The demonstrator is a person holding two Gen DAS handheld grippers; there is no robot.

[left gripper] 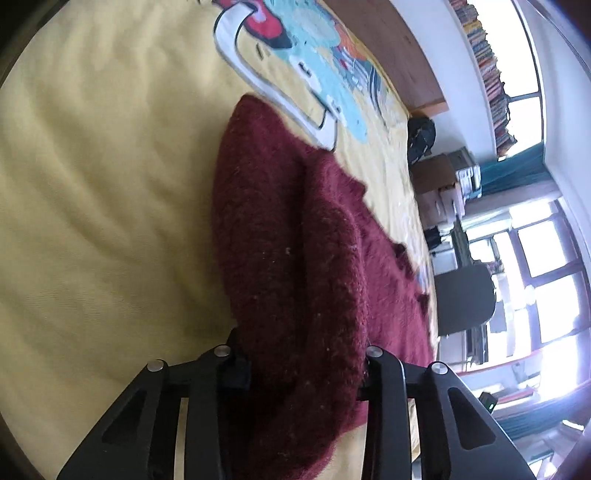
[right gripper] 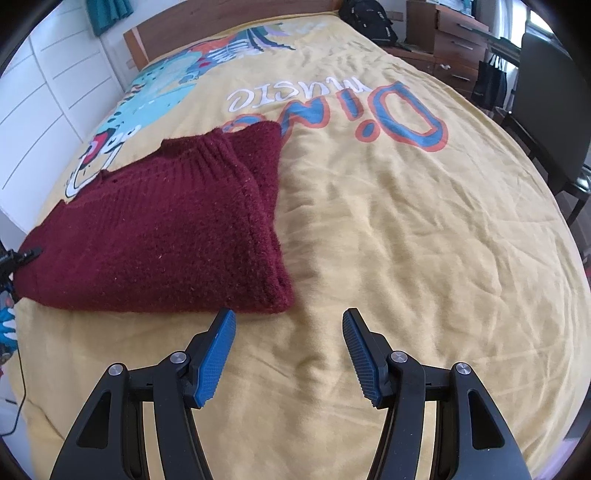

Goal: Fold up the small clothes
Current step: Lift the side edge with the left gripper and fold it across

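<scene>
A dark red knitted sweater (right gripper: 159, 229) lies folded on the yellow bedspread (right gripper: 406, 240). In the left wrist view the sweater (left gripper: 295, 258) fills the gap between my left gripper's fingers, which stand wide apart around a thick fold of it; the fingertips are hidden by the knit. My left gripper (left gripper: 303, 362) is at the sweater's left edge, and its tip shows in the right wrist view (right gripper: 22, 256). My right gripper (right gripper: 289, 325) is open and empty, just in front of the sweater's near right corner, above the bedspread.
The bedspread carries a dinosaur print and lettering (right gripper: 369, 107). A wooden headboard (right gripper: 221, 22) is at the far end. A black backpack (right gripper: 369, 18), wooden drawers (right gripper: 458, 40) and a dark chair (right gripper: 546, 122) stand to the right of the bed.
</scene>
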